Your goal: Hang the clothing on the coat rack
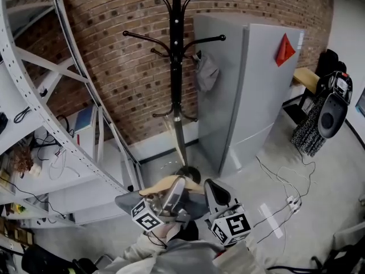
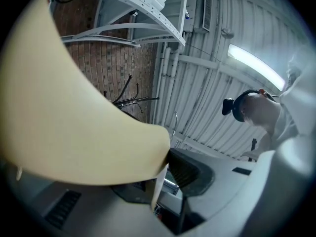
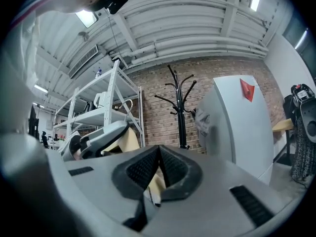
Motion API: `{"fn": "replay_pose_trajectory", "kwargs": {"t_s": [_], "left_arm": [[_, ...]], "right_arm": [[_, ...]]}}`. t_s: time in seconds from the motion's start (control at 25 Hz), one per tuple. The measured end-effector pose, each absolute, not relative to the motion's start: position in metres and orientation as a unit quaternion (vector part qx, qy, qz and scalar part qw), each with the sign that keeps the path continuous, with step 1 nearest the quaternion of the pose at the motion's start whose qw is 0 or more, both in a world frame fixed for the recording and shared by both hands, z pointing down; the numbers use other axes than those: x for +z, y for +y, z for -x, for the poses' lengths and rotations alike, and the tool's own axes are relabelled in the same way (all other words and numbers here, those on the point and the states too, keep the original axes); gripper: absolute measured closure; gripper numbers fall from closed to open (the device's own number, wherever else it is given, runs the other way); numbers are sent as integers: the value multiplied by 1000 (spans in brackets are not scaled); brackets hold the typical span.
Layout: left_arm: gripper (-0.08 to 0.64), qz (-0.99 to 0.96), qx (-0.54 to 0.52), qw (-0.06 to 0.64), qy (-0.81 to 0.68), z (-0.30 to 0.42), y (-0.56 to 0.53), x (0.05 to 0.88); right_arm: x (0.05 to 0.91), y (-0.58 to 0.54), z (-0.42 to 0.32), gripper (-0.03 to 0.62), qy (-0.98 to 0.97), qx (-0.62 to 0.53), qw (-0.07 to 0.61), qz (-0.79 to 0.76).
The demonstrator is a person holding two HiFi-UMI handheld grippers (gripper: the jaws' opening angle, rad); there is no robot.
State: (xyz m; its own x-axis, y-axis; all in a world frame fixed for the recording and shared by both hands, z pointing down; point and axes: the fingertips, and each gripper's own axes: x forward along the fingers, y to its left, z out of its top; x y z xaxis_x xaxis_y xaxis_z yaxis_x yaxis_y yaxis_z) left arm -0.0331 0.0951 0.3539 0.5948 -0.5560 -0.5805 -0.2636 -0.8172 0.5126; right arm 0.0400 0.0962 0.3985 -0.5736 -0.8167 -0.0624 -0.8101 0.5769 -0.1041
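A cream garment [image 1: 164, 185] hangs between both grippers low in the head view, in front of the black coat rack [image 1: 175, 67]. My left gripper [image 1: 178, 185] is shut on the cloth; in the left gripper view the cream garment [image 2: 74, 117] drapes over one jaw and fills the left half, pinched at my left gripper [image 2: 165, 164]. My right gripper [image 1: 210, 188] sits just right of it, and in the right gripper view my right gripper [image 3: 158, 163] is shut on a fold of cream garment [image 3: 157, 181]. The coat rack [image 3: 180, 112] stands ahead against the brick wall.
A grey garment [image 1: 206, 73] hangs on a right-hand hook of the rack. A tall grey cabinet [image 1: 256, 90] with a red tag [image 1: 284, 50] stands right of the rack. White metal shelving [image 1: 34, 96] fills the left. Cables [image 1: 291, 201] lie on the floor at right.
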Motion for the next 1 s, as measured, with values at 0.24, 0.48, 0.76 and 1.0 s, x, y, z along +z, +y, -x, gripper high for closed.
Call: {"fn": "replay_pose_trajectory", "kwargs": {"t_s": [0.24, 0.48, 0.76, 1.0], "left_arm": [[449, -874, -384, 193, -226, 29, 65, 357], [449, -874, -384, 199, -221, 30, 17, 360], [449, -876, -385, 200, -211, 35, -50, 354], [449, -878, -382, 209, -201, 41, -104, 354]], "right_arm": [[405, 66, -43, 568, 884, -33, 45, 465], [407, 21, -38, 568, 883, -33, 41, 467], [400, -48, -30, 568, 879, -31, 45, 473], [399, -102, -21, 568, 875, -34, 46, 481]]}}
